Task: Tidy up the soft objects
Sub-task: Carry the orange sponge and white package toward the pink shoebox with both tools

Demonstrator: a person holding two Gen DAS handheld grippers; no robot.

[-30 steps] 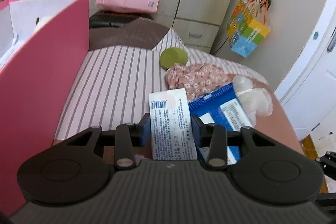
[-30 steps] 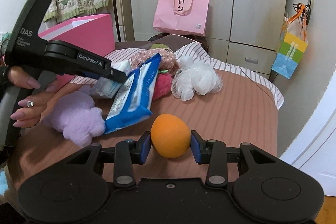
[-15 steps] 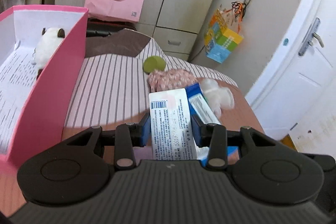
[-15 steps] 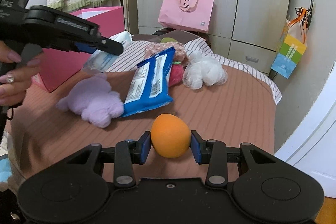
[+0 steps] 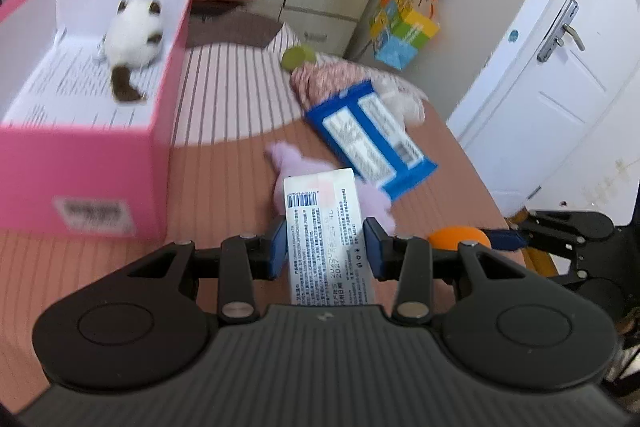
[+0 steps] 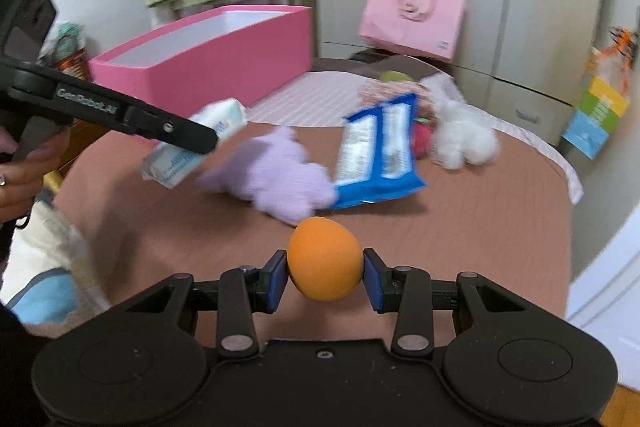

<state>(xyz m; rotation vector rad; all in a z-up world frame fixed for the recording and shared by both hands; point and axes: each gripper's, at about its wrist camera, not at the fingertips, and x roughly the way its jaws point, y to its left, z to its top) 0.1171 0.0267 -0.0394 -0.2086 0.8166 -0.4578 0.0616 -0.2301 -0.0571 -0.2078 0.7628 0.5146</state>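
White barcoded tissue pack (image 5: pixel 324 239), gripper-clamped

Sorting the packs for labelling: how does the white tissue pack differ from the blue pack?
The white pack is held off the bed, clamped in the left claw; the blue pack lies loose on the bed, propped against other items. The white pack looks smaller and is plain white with a barcode; the blue pack looks larger, blue with white label panels. Both are soft, printed wrappers outside the pink box.
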